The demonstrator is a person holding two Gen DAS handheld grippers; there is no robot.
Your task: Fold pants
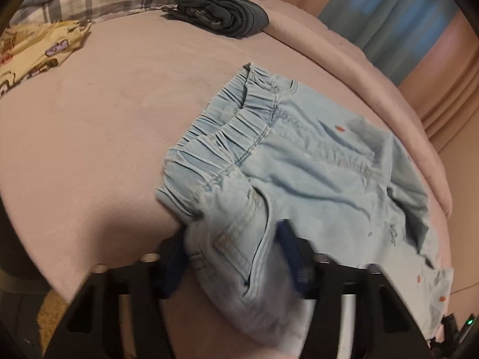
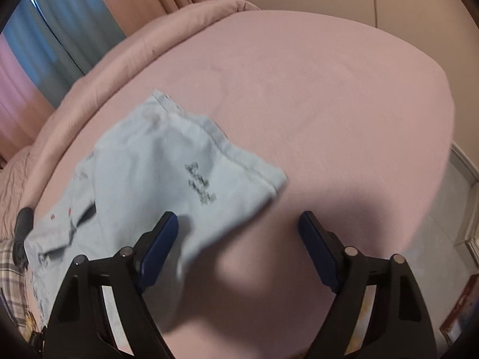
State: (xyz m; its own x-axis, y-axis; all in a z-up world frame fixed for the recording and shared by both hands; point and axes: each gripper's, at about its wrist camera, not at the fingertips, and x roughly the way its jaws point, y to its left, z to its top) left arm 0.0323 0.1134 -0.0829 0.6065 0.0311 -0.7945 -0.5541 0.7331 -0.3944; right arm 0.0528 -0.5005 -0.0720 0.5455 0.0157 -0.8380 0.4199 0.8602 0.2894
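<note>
- Left gripper [image 1: 236, 257]: its blue pads are clamped on a bunched fold of the light blue pants [image 1: 299, 161] near the waistband; the fabric hides most of both pads.
- Right gripper [image 2: 238, 239]: jaws apart, gripping nothing; the pant leg's edge lies between them, blurred.
- Pants lie on the pink bed [image 2: 299, 89].
- Farther off, dark folded clothes [image 1: 221, 15] rest on the bed.
</note>
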